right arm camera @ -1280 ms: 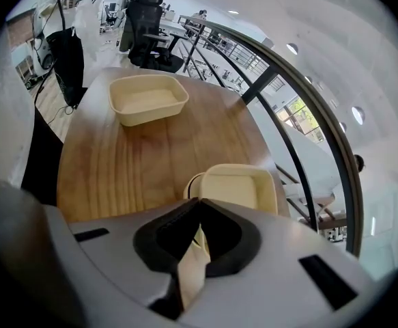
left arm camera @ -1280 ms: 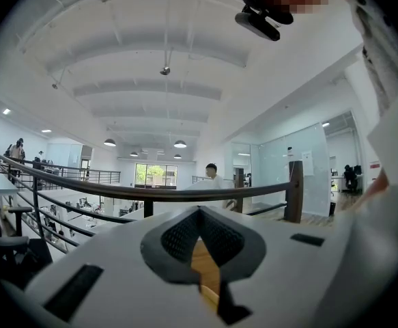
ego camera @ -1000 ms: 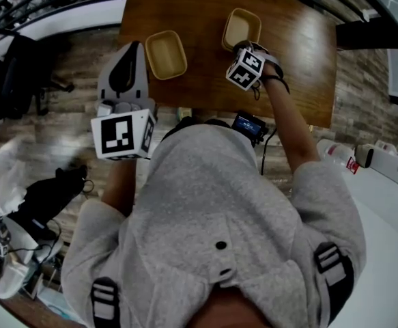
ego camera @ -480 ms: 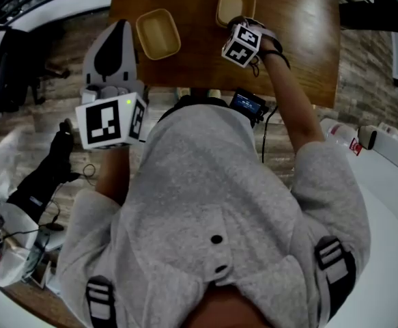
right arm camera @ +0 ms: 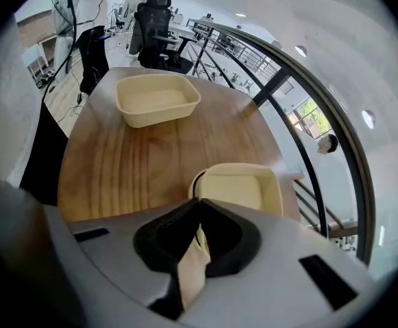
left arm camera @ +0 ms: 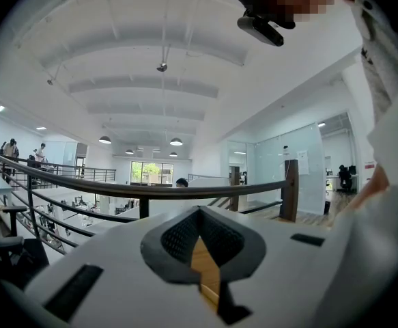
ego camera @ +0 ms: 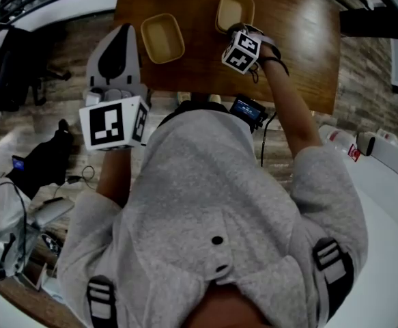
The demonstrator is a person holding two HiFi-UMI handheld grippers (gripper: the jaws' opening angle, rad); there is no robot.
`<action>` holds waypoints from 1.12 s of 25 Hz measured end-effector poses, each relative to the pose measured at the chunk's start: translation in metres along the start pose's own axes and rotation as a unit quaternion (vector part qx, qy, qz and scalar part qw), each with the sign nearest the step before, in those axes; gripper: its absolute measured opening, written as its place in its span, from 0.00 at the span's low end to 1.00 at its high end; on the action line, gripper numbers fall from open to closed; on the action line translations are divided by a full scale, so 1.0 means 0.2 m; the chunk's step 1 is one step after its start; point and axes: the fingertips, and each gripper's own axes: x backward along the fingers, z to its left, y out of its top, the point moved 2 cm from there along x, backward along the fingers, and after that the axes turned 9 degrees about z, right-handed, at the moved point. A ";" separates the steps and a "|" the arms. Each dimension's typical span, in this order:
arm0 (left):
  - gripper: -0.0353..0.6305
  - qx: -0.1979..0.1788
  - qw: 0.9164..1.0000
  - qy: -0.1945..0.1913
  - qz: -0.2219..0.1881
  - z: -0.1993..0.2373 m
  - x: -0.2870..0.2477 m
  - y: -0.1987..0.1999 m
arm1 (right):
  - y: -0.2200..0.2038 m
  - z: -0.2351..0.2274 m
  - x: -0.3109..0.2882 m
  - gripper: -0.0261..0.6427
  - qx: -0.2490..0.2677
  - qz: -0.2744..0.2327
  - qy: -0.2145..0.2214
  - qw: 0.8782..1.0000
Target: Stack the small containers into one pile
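Two beige, empty, small containers sit on the wooden table (ego camera: 301, 53). In the head view one container (ego camera: 162, 37) lies at the left and the other container (ego camera: 235, 11) further back to its right. My right gripper (ego camera: 235, 31) is shut on the near rim of the right container (right arm camera: 243, 186), and the rim shows pinched between the pads in the right gripper view, where my right gripper (right arm camera: 199, 207) faces the left container (right arm camera: 156, 100) across bare wood. My left gripper (ego camera: 122, 31) is held up off the table's left edge. It is shut with nothing in it (left arm camera: 199, 217).
The table's (right arm camera: 117, 162) left and near edges drop to a wood-plank floor. An office chair (right arm camera: 154, 19) stands beyond the far end. A curved railing (left arm camera: 151, 190) runs beside the table. A white counter (ego camera: 383, 183) with bottles is at the right.
The head camera has shifted a little. The right gripper keeps its hold on the container's rim and the left gripper stays raised. Neither container has visibly moved on the table.
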 end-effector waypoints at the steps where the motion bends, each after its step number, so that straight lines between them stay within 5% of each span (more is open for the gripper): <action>1: 0.07 0.000 1.000 0.000 0.000 -0.01 0.01 0.00 | -0.01 0.01 0.01 0.07 -0.003 -0.002 -0.001 1.000; 15: 0.07 0.003 1.000 -0.008 -0.005 0.07 0.05 -0.02 | 0.04 0.01 0.09 0.14 -0.045 -0.024 0.013 0.999; 28: 0.07 -0.065 0.992 -0.077 0.079 -0.08 -0.07 -0.32 | -0.04 -0.06 0.38 0.06 -0.135 -0.113 -0.031 0.984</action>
